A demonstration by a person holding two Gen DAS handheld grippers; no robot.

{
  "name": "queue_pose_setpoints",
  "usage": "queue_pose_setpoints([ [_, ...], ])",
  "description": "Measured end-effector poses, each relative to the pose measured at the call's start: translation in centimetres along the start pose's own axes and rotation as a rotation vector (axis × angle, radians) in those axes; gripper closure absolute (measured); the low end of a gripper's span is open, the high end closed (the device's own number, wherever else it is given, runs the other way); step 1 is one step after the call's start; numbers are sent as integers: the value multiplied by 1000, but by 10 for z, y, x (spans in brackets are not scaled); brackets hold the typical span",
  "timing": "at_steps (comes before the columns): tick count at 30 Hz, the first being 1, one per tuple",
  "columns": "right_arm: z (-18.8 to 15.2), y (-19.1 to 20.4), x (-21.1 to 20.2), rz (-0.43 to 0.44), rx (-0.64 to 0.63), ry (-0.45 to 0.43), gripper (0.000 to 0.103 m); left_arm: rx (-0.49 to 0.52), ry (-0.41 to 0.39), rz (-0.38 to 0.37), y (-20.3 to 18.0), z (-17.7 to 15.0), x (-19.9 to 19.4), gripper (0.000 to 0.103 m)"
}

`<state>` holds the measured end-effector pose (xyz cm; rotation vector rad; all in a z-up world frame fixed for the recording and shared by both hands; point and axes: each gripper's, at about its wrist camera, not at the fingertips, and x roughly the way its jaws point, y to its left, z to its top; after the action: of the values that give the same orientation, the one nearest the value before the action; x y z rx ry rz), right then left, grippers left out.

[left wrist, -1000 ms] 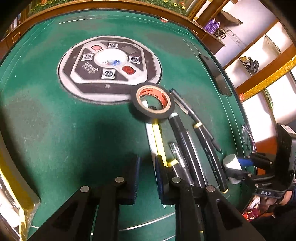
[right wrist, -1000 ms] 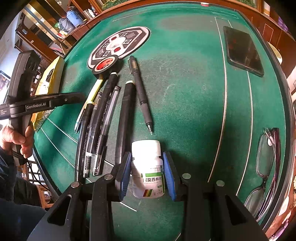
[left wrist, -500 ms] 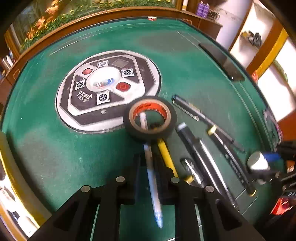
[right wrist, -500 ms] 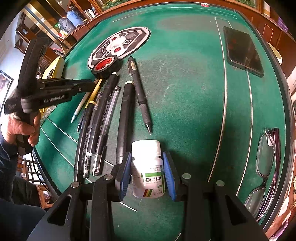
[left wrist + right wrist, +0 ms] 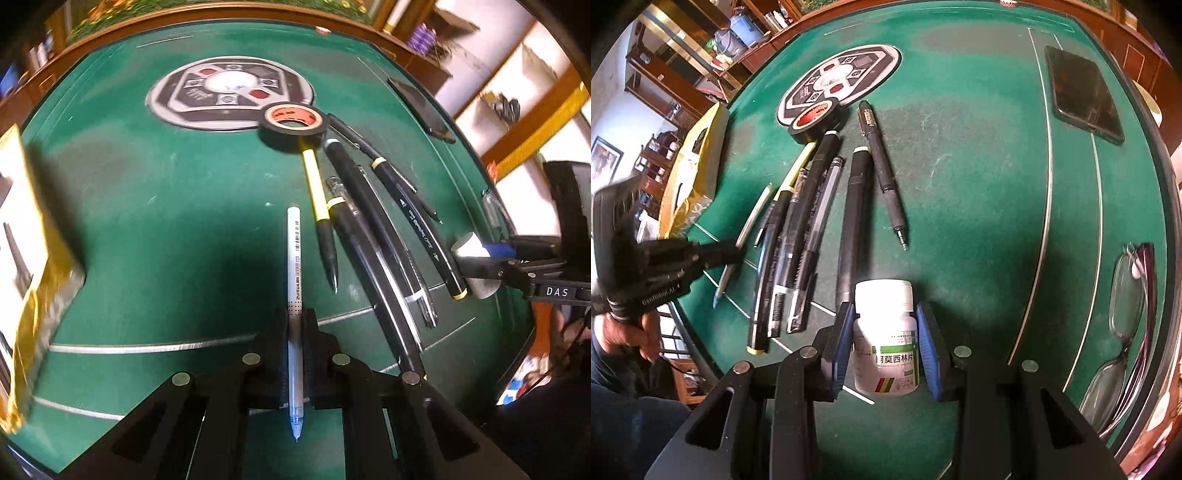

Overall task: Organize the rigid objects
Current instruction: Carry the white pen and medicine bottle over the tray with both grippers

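My left gripper (image 5: 294, 317) is shut on a white pen (image 5: 294, 258), held lengthwise between its fingers above the green felt table (image 5: 166, 192), left of the row of pens; it also shows in the right wrist view (image 5: 731, 251). Several dark pens (image 5: 373, 236) and a yellow pen (image 5: 316, 184) lie side by side, their far ends near a black tape roll (image 5: 293, 120). My right gripper (image 5: 886, 332) is shut on a white medicine bottle (image 5: 886, 339) standing on the table near the pens' near ends (image 5: 798, 229).
A round grey and black control panel (image 5: 231, 96) is set in the table's middle. A black phone (image 5: 1086, 92) lies at the far right. Glasses (image 5: 1126, 306) lie by the right edge. A yellow bag (image 5: 26, 258) sits at the left edge.
My left gripper closed on the white pen, drew it out from the tape roll and carried it back and to the left of the pen row. The right gripper and bottle have not moved.
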<state>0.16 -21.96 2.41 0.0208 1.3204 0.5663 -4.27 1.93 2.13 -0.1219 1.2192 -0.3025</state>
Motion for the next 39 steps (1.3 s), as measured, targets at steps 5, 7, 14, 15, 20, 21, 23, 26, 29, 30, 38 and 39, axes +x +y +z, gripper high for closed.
queue_pose_setpoints([
  [5, 3, 7, -8, 50, 3, -23, 71, -62, -71, -34, 4, 5, -16, 96],
  [7, 6, 15, -10, 74, -8, -32, 71, -73, -92, -57, 6, 5, -25, 96],
  [14, 13, 41, -11, 104, -63, -35, 70, -97, -137, -62, 15, 1, -47, 96],
  [15, 14, 43, -11, 107, -67, -34, 70, -100, -148, -59, 17, 1, -50, 96],
  [20, 23, 65, -8, 124, -107, -22, 70, -117, -196, -47, 28, -3, -70, 96],
  [21, 25, 72, -8, 126, -123, -20, 70, -121, -207, -44, 31, -3, -74, 96],
  [23, 32, 87, -8, 129, -155, -19, 70, -130, -232, -32, 37, -4, -83, 96],
  [26, 40, 109, -7, 138, -196, -18, 70, -146, -265, -11, 49, -6, -97, 96],
  [29, 50, 133, -1, 157, -231, -9, 70, -160, -290, 15, 64, -9, -108, 96],
  [30, 54, 141, 1, 162, -243, -6, 70, -169, -299, 21, 69, -10, -112, 96],
  [38, 86, 220, 18, 213, -349, 3, 70, -276, -339, 69, 131, -28, -132, 96],
  [39, 90, 230, 21, 221, -361, 4, 70, -286, -340, 73, 137, -29, -132, 96],
])
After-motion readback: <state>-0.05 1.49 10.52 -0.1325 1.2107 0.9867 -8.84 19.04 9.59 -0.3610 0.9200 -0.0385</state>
